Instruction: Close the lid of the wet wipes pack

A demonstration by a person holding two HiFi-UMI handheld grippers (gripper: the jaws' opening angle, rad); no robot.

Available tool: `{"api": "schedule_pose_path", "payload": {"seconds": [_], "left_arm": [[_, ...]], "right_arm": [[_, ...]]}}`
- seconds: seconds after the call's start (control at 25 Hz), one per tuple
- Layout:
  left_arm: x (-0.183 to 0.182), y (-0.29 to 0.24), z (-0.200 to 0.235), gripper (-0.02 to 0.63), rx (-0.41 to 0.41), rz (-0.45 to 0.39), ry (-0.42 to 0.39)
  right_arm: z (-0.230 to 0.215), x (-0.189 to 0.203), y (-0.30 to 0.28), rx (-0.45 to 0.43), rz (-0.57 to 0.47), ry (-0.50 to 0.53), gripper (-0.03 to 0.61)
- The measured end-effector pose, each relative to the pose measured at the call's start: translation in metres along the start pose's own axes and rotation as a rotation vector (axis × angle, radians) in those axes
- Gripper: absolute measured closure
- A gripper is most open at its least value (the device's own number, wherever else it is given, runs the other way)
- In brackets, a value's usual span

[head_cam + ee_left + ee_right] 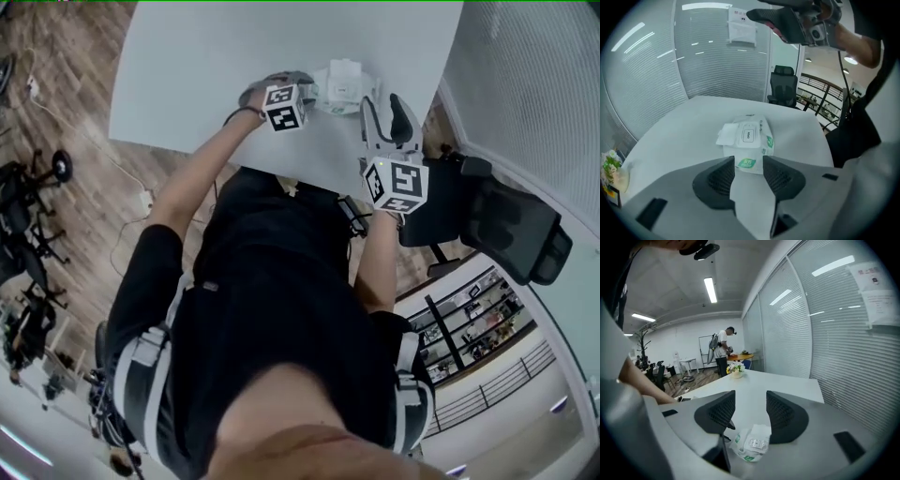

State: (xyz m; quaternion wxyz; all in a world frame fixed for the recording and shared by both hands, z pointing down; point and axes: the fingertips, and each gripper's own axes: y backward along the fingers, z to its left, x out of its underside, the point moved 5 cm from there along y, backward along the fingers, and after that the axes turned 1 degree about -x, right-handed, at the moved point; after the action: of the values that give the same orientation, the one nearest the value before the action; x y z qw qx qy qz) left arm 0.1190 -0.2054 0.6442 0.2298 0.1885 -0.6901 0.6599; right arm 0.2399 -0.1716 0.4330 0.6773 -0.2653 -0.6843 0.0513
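1. The wet wipes pack (749, 143) lies flat on the white table (187, 75), at the frame's centre in the left gripper view and at top centre in the head view.
2. Its lid (725, 134) appears flipped open, lying as a white flap to the left of the panel printed "OPEN"; the closing has not yet been done.
3. Judging by its crinkled wrapper, the pack is a soft, light pouch that will likely slide or dent if pushed hard. The lid looks like thin, stiffer plastic on a hinge.
4. The best hold is probably the pouch's near end, to pin it, while 1 jaw tip catches the lid's free left edge, folds it over, and presses until it snaps.
5. The left gripper (749, 161) has its jaws apart, with the pack's green-labelled near end showing in the gap at the tips; I see no clamp on it.
6. The right gripper (751, 401) hangs above the pack, jaws apart and nothing between them; the pack sits low in that view.
7. An office chair (783, 86) stands beyond the table's far edge.
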Motion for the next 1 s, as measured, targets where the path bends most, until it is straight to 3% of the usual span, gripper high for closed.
{"api": "schedule_pose_path", "payload": {"seconds": [0.24, 0.6, 1.0], "left_arm": [[0.021, -0.037, 0.016, 0.433, 0.026, 0.103, 0.015], [0.028, -0.051, 0.025, 0.434, 0.131, 0.174, 0.019], [0.027, -0.055, 0.026, 0.434, 0.148, 0.17, 0.012]], "right_arm": [[-0.015, 0.027, -0.074, -0.259, 0.218, 0.15, 0.364], [-0.041, 0.085, -0.165, -0.536, 0.511, 0.303, 0.361], [-0.051, 0.152, -0.233, -0.717, 0.762, 0.42, 0.347]]}}
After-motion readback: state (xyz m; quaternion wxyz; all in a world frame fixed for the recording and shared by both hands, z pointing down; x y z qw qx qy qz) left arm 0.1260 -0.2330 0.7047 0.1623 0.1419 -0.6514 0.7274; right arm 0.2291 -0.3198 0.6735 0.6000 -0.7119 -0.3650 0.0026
